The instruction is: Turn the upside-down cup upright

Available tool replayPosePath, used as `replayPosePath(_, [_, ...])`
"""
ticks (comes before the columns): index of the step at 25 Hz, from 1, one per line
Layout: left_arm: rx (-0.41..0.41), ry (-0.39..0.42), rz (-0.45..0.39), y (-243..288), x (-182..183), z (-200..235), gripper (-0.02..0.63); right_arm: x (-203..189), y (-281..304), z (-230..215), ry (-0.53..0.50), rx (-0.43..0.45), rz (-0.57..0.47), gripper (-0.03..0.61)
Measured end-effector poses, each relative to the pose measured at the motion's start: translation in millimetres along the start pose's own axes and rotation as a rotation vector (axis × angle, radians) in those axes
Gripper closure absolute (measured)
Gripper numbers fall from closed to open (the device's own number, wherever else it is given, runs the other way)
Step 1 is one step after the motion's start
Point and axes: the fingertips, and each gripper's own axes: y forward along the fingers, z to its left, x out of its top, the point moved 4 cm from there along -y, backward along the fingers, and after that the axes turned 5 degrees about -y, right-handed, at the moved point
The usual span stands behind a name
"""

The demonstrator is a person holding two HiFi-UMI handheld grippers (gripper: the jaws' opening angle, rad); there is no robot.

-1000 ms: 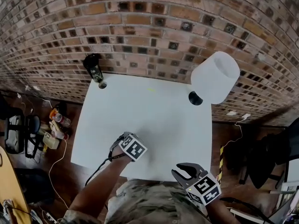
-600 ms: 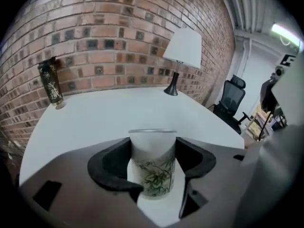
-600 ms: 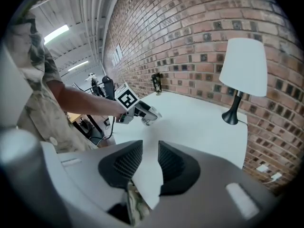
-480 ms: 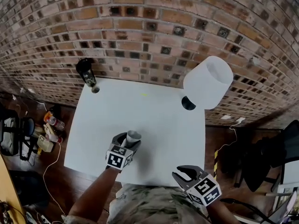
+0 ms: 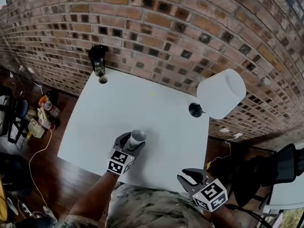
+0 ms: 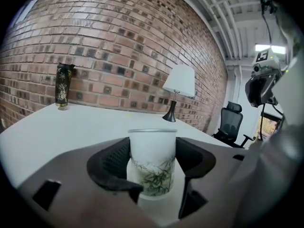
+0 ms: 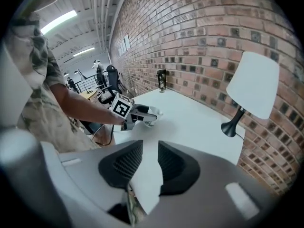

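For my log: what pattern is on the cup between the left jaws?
The cup is frosted white with green leaf sprigs; left gripper view shows it best.

The left gripper [image 5: 129,145] covers the lower half of the cup [image 5: 137,137] in my head view. In the gripper's own view the jaw bodies hide the cup's foot, so I cannot tell whether it touches the table [image 5: 156,113]. At 2 o'clock the lamp [image 5: 221,93] shade hides its stem. The dark bottle [image 5: 98,60] at 11 o'clock shows markings too small to read, and the floor clutter [image 5: 40,120] at 9 o'clock is too small to name.
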Motion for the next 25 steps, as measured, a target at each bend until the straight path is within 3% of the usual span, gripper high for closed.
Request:
replayPosePath(10, [-0.024,0.108,0.038,-30,-22,-11,0.313,16,14,21,-0.049,0.025,0.014,0.477])
replayPosePath(20, [-0.078,0.109,0.179,-42,-54,-7,0.313,24,34,48,-0.018,0.026,0.01,0.477])
replayPosePath(25, [-0.11,0.125,0.205,-53,-54,-8,0.291,26,40,66,0.018,0.006,0.003,0.476])
